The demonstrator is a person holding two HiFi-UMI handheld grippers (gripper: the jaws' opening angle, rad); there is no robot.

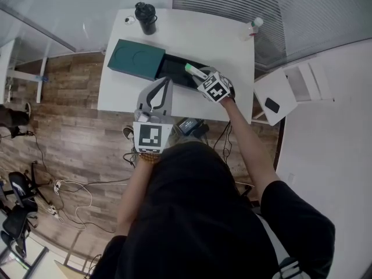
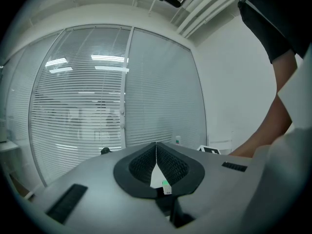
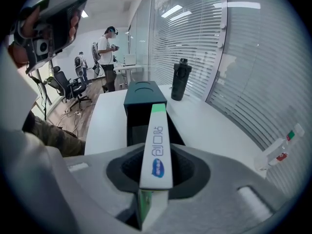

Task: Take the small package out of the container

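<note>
One package is clamped in our right hand-held gripper, up over the open box on the tabletop. Our left hand-held gripper is pinched together, empty.

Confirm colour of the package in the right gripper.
White package, green end; right gripper view.

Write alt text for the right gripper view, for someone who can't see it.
The right gripper grips a small package, white with a green tip, above an open dark green container on a white table. A black bottle stands beyond it by the window blinds, and a person stands in the office at left.
</note>
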